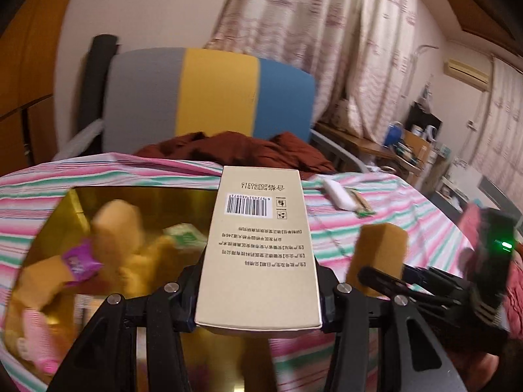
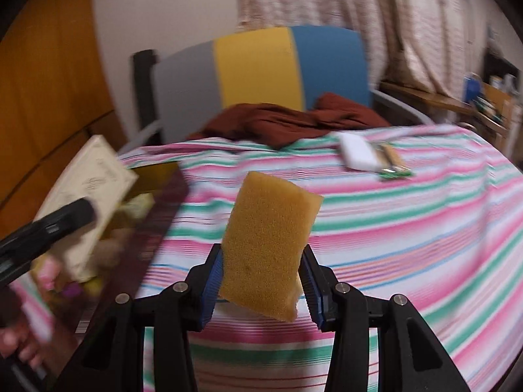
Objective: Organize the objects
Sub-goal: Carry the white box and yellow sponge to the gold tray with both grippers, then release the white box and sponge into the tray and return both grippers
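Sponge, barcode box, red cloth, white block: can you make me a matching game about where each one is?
Things:
1. sponge
2. barcode box
3. red cloth
4. white block

Places:
A. lying flat on the striped bedcover
B. between the right gripper's fingers
C. crumpled by the chair
D. between the left gripper's fingers

Pairs: 1-B, 2-D, 3-C, 4-A

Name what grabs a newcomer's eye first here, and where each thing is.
A beige carton with a barcode, held in the left tongs over a gold box of sponges. A yellow sponge gripped in the right tongs above the striped cloth. Behind, a grey, yellow and blue chair.
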Motion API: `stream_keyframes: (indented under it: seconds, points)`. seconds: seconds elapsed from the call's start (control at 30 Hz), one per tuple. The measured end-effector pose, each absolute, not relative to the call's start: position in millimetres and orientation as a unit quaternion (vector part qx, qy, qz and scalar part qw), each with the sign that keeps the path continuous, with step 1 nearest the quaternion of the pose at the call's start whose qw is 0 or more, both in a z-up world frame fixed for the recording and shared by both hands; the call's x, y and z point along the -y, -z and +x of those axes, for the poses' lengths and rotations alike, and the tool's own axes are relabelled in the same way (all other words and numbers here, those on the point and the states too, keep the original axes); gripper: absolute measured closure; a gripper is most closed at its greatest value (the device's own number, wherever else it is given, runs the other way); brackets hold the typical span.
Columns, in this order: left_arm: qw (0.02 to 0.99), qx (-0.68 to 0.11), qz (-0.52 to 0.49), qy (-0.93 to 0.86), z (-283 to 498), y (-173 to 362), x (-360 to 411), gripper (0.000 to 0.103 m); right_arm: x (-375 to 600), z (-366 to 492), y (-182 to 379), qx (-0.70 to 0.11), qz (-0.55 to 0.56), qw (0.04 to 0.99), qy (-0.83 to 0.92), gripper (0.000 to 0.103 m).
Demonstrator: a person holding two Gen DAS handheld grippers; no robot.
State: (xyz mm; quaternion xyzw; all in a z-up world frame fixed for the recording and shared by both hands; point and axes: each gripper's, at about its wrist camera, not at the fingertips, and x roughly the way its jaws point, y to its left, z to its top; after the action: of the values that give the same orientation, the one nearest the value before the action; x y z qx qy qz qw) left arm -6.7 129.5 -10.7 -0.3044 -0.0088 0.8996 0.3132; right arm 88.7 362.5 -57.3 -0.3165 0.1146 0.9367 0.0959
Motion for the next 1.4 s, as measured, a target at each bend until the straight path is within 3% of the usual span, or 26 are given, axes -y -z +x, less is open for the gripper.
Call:
stream_keyframes:
  seconds: [0.53,0.6,0.67,0.7,1.07,1.17,1.2,1.23,1.4]
  points:
    - [0.193,0.026,-0.358,-0.913,-81,17,-36,0.053,-244,55,36,-0.073,-0.350,-0.078,-0.931,0.054]
    - [0.188,0.026,-0.361,-0.913,-88,18,-32,0.053,-237,52,41,-0.074,-0.363,-0.088,-0.925,0.046]
    - [0.185,0.024,-0.367,-0.911,-97,18,-27,0.053,-234,50,44,-0.075,-0.369,-0.085,-0.923,0.022]
    - [0.181,0.024,-0.368,-0.912,-101,18,-26,0.053,-235,51,44,-0.080,-0.366,-0.081,-0.924,0.019]
    - [0.168,0.027,-0.388,-0.906,-125,21,-22,0.052,-256,57,42,-0.108,-0.351,-0.056,-0.928,0.017]
    - [0.156,0.012,-0.399,-0.904,-130,23,-24,0.042,-257,60,42,-0.110,-0.350,-0.056,-0.929,0.017]
    - [0.151,0.007,-0.400,-0.904,-130,23,-25,0.028,-257,60,42,-0.109,-0.350,-0.057,-0.929,0.017]
    - [0.151,0.005,-0.398,-0.905,-130,23,-25,0.020,-257,61,42,-0.108,-0.349,-0.056,-0.929,0.017]
    - [0.148,0.013,-0.373,-0.916,-119,15,-22,0.020,-261,60,43,-0.113,-0.347,-0.052,-0.930,0.017]
